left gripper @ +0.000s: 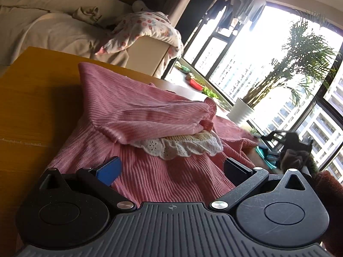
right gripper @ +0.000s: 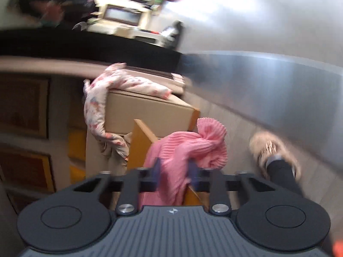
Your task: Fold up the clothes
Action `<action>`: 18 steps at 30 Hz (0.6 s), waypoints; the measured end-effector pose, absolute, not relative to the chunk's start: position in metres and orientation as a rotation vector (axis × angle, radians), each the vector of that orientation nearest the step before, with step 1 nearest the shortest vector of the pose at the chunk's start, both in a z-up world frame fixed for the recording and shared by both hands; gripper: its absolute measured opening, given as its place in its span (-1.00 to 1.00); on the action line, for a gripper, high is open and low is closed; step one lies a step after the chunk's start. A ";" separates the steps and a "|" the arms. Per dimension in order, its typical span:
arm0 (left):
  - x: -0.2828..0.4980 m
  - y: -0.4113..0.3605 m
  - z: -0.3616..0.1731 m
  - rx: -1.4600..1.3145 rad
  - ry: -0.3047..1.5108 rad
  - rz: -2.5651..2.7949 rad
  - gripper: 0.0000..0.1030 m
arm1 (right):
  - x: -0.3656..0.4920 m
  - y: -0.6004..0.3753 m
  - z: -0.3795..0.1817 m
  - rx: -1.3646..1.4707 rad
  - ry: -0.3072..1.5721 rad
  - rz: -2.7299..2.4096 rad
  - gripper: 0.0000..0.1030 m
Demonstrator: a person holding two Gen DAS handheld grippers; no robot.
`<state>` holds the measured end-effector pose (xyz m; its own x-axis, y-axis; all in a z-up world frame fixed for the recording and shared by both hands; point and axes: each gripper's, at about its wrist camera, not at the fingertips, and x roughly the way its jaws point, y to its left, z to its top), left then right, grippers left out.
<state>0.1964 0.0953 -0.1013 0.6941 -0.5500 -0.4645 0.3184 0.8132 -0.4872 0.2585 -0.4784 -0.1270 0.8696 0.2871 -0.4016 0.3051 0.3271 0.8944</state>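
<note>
- On the wooden table (left gripper: 32,98), a pink ribbed garment (left gripper: 137,111) lies partly folded, one flap turned over a white lace trim (left gripper: 180,147) near the table's far edge.
- The left gripper (left gripper: 171,167) hovers low over the garment's near part, its jaws spread wide with pink cloth lying beneath and between them; the blue pad (left gripper: 109,169) sits just above the fabric, and no pinch can be seen.
- At the table's edge in the right wrist view, the right gripper (right gripper: 174,176) has its jaws drawn in on a bunched fold of the same pink garment (right gripper: 184,150), cloth spilling out above and below them.
- A floral garment (right gripper: 128,83) is draped over a cardboard box (right gripper: 150,111) beyond the table.
</note>
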 end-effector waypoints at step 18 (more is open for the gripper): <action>0.195 0.103 -0.104 -0.445 0.627 -0.509 1.00 | 0.274 -0.348 0.053 0.669 0.469 0.307 -0.17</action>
<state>0.1945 0.1025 -0.1041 0.6964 -0.5695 -0.4367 0.3098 0.7875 -0.5329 0.2738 -0.3480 0.0532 0.8525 0.4170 -0.3153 -0.1224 0.7456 0.6551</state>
